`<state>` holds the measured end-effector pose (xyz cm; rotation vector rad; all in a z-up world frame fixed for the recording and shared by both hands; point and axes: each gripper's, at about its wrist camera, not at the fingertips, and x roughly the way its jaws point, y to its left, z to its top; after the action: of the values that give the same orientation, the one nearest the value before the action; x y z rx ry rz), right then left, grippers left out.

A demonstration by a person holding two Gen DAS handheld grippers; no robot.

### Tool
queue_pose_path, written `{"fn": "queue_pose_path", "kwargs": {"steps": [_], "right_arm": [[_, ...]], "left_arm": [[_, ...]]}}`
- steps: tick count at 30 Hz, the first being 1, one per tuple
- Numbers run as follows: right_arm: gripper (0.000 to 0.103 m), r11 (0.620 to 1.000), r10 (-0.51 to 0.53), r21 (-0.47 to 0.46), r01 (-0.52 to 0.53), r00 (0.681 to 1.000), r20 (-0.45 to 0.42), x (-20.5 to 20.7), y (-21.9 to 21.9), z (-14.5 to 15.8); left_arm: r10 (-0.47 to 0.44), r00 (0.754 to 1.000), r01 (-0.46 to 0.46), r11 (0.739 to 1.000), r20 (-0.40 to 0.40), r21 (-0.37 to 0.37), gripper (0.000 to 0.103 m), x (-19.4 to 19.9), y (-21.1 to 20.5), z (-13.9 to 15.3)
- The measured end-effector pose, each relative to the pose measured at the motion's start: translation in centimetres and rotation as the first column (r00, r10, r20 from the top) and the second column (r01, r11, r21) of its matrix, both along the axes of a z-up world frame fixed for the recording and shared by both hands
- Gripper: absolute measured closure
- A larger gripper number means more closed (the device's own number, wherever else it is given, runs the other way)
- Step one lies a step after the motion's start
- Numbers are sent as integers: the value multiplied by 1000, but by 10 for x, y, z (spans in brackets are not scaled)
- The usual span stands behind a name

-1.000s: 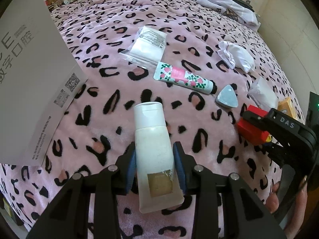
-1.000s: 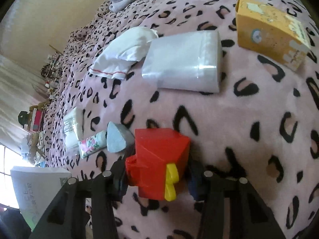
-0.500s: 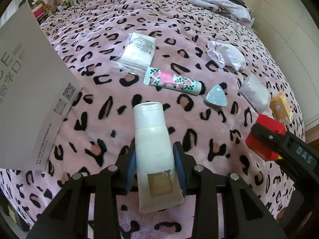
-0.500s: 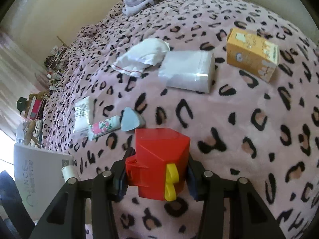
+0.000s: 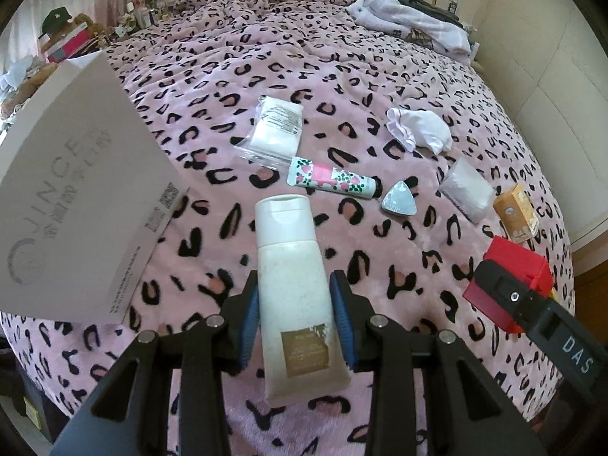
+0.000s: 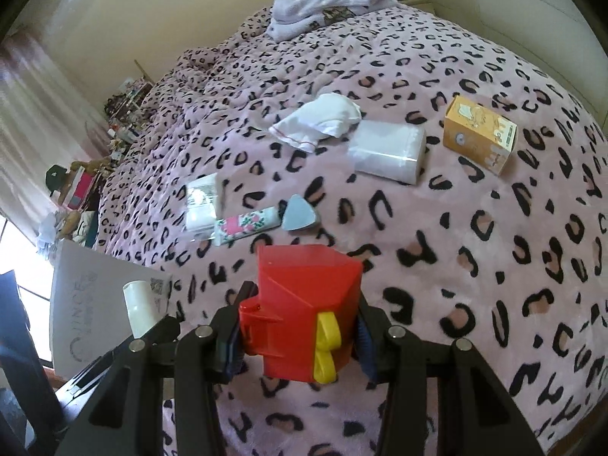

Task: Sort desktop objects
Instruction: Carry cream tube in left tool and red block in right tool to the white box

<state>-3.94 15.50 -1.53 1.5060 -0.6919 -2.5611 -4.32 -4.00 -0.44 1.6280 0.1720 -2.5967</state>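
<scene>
My left gripper [image 5: 295,313] is shut on a white squeeze tube [image 5: 290,266] with a flip cap, held above the pink leopard blanket [image 5: 342,76]. My right gripper [image 6: 300,332] is shut on a red plastic block with a yellow part [image 6: 304,311], also lifted off the bed; it shows at the right of the left wrist view as the red block [image 5: 509,277]. On the blanket lie a floral tube [image 5: 330,178], a grey triangular piece [image 5: 399,199], a clear bag of white pads [image 5: 275,129], a white cloth [image 5: 418,129], a white packet [image 5: 467,190] and an orange carton [image 5: 516,212].
A large grey box [image 5: 72,197] with printed lettering stands at the left edge of the bed. Folded white clothes [image 5: 410,26] lie at the far end. A cluttered shelf [image 5: 76,34] is beyond the bed on the left; a padded wall [image 5: 551,76] runs along the right.
Both grippers have risen with their loads, so the bed and its objects look smaller and farther. The right gripper has also rolled, and the scene in its view has turned.
</scene>
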Motion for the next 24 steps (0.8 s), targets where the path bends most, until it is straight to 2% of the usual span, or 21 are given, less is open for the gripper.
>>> {"fn": "queue_pose_path", "kwargs": {"steps": [15, 24], "right_arm": [[55, 994, 72, 91, -65, 995, -73, 33, -49, 65], [55, 973, 153, 188, -131, 982, -108, 45, -102, 103]], "left_arm": [[44, 998, -44, 999, -49, -5, 67, 37, -36, 48], [94, 993, -96, 995, -68, -25, 67, 59, -77, 75]]}}
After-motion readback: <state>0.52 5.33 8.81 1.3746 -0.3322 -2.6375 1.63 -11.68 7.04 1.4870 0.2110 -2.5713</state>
